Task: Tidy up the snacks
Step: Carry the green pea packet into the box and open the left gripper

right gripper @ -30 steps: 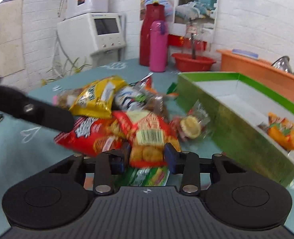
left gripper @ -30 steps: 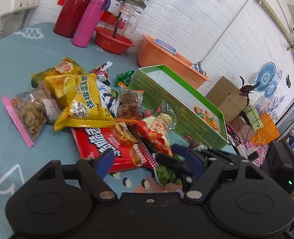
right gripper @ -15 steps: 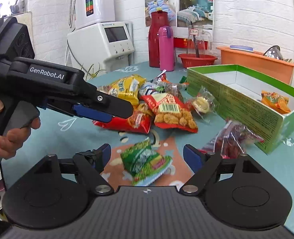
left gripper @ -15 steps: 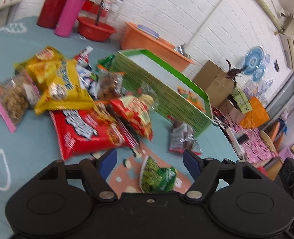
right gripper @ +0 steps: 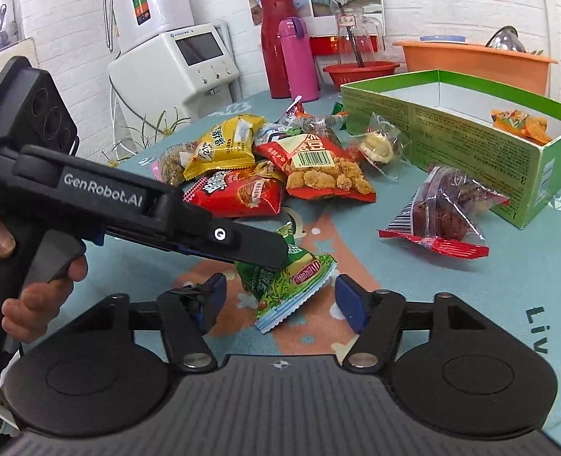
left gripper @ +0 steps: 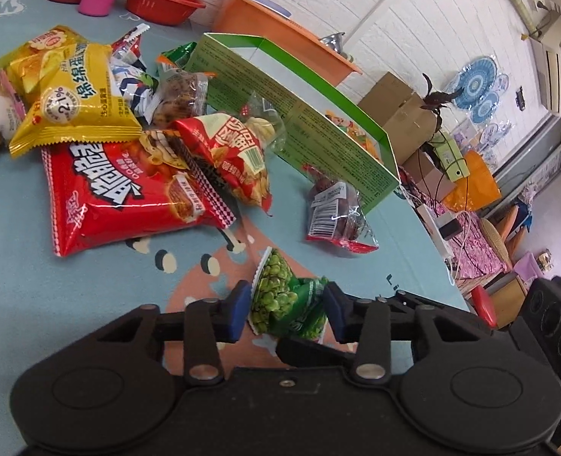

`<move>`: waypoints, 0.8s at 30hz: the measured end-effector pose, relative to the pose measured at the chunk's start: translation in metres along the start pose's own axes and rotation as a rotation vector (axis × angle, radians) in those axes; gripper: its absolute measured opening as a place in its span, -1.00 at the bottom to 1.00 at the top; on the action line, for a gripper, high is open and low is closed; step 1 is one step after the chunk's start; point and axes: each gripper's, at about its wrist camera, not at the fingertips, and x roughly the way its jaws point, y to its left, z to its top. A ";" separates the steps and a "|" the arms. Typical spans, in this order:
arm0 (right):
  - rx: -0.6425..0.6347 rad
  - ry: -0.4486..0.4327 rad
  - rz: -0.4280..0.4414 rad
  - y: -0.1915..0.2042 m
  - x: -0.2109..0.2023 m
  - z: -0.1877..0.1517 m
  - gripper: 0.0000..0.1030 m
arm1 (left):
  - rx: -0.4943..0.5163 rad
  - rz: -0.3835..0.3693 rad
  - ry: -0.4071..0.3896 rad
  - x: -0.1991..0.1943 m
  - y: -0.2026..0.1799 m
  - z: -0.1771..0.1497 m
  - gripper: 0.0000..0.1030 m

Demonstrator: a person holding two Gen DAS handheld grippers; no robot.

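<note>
**Left claw pinching green pea packet; right claw spread around its near end**

The left gripper is closing on the green pea packet; both blue pads press its sides and the wrapper crumples between them. From the right wrist view the same packet lies on the teal tablecloth, its near end between the pads of the right gripper. Those jaws are closing but stand apart from the wrapper, with gaps on both sides. The left gripper's finger covers the packet's far end, so the contact there cannot be seen directly. A hand holds the left gripper's handle at the left.

Further off, to the right, a clear pack of dark red snacks lies just beside the near corner of the green box. One orange packet is inside the box. Left of the box a pile holds a red barcode bag, a larger red bag and a yellow bag. A pink bottle stands at the far edge.
</note>
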 end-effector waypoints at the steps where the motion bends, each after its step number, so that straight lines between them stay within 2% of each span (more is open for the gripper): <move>1: -0.007 -0.004 -0.018 0.001 0.001 -0.001 0.59 | 0.012 0.014 0.000 0.001 -0.002 -0.001 -0.10; 3: -0.016 0.001 -0.026 0.001 0.000 -0.001 0.36 | 0.017 0.017 -0.005 0.000 -0.004 -0.002 -0.14; 6: 0.001 -0.012 -0.021 -0.003 -0.007 0.001 0.28 | 0.023 -0.007 -0.026 -0.003 -0.011 0.002 -0.16; 15: -0.049 -0.171 -0.097 -0.024 -0.034 0.042 0.28 | 0.149 -0.052 -0.137 0.000 -0.059 0.059 -0.16; 24: -0.002 -0.298 -0.192 -0.070 -0.028 0.081 0.27 | 0.181 -0.097 -0.164 0.047 -0.076 0.120 -0.16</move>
